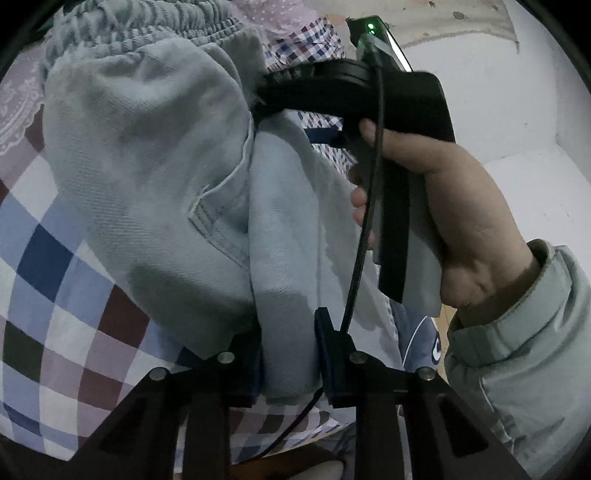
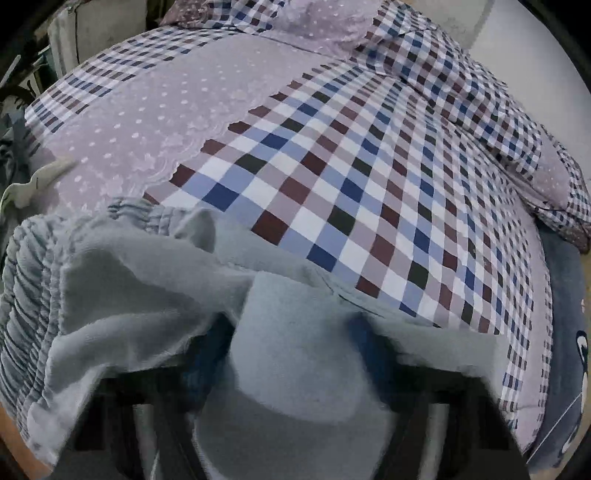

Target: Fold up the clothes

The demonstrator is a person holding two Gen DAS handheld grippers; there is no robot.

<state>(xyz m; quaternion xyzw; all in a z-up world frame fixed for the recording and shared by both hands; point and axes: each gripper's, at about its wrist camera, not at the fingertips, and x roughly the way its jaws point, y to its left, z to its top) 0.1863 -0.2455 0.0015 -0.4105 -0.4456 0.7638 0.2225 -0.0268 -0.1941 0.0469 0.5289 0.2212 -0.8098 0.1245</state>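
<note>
Light grey trousers (image 1: 155,177) with an elastic waistband (image 1: 147,33) hang bunched above a checked bed cover (image 1: 55,332). My left gripper (image 1: 290,356) at the bottom of the left wrist view is shut on a fold of the trousers. A hand (image 1: 461,221) holds my right gripper (image 1: 260,101), which pinches the same trousers higher up, near the waist. In the right wrist view the grey trousers (image 2: 288,332) drape over my right gripper (image 2: 291,343) and hide most of its fingers; the waistband (image 2: 26,280) sags at the left.
The checked and lilac bed cover (image 2: 332,166) stretches ahead. Checked pillows (image 2: 498,122) lie at the far right. A navy blanket (image 2: 565,314) hangs at the right edge. A white hanger (image 2: 37,177) rests at the left. A pale green sleeve (image 1: 524,350) is close to my left gripper.
</note>
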